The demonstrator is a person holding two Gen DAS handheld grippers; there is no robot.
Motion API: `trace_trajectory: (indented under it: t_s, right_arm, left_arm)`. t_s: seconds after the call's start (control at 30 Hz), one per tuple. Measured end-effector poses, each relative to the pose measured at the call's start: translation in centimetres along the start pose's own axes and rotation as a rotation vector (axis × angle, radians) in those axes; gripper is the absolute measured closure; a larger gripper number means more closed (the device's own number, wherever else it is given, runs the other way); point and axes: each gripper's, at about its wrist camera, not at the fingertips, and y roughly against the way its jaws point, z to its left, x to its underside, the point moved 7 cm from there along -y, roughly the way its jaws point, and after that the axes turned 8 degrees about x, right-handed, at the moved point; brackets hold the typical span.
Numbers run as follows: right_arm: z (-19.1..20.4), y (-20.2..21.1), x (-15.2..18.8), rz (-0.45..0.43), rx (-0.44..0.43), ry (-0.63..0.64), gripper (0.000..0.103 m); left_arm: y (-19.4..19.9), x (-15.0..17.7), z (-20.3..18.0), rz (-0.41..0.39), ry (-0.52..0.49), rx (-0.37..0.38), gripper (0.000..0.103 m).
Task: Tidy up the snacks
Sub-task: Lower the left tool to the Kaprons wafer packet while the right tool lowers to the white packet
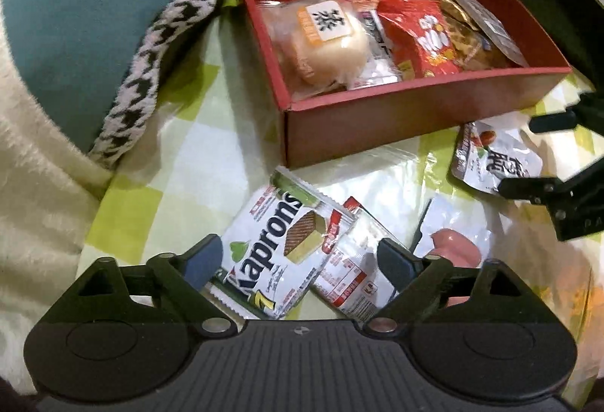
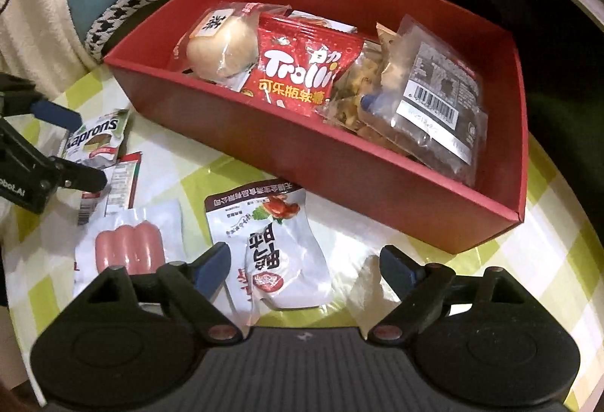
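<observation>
Snacks lie sorted around your red box, which sits on the green-checked cloth and serves as the landmark.

Left of the box, your left gripper hangs over the Kaprons pack, white with green trim and a wafer picture. Its blue-padded jaws stand wide apart on either side of the pack, and you cannot tell whether the pads touch it. A red-edged sachet lies just beside the Kaprons, also between those jaws. Nearer you from the box's front wall rests the sausage pack, clear with three pink sausages.

In front of the box, your right gripper hovers above the white pouch, printed with dark characters and a red meat picture. Its jaws are spread open, with the left pad at the pouch's edge and the right pad clear of it.

Inside the box, from left to right: a wrapped bun, a red Trolli bag, a clear bag of mix, and a dark pack leaning on the right wall.

Only the right view shows you that pack's barcode and the Trolli name. Only the left view shows you the sachet's printed label.
</observation>
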Motion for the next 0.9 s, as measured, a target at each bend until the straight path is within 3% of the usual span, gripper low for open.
trace_trajectory:
  t_s: [0.2,0.27,0.47,0.63,0.8,0.9]
  right_arm:
    - [-0.2,-1.0,-0.6,0.014,-0.025,0.005,0.007]
    - [0.1,-1.5,-0.8,0.010,-0.026,0.018,0.000]
    - [1.7,-1.8,-1.4,0.016,-0.062,0.096,0.000]
    - [2.5,-2.1,-1.2,0.006,-0.035,0.094,0.000]
    - [2.9,-0.9,0.4,0.032,-0.037,-0.013,0.001]
    - [4.1,0.3,1.8,0.070,-0.083,-0.052,0.002]
  left_arm:
    - [0.0,-0.4,-0.6,-0.003,-0.056,0.045,0.008]
    - [-0.3,-0.5,-0.2,0.002,-0.065,0.023,0.008]
    - [0.8,-0.8,0.9,-0.026,-0.023,0.069,0.008]
    - [-0.2,-0.4,0.6,0.010,-0.056,0.047,0.008]
    - [-0.6,-0.1,0.9,0.019,-0.040,0.042,0.008]
    - [-0.8,0.1,1.0,0.029,-0.027,0.045,0.008]
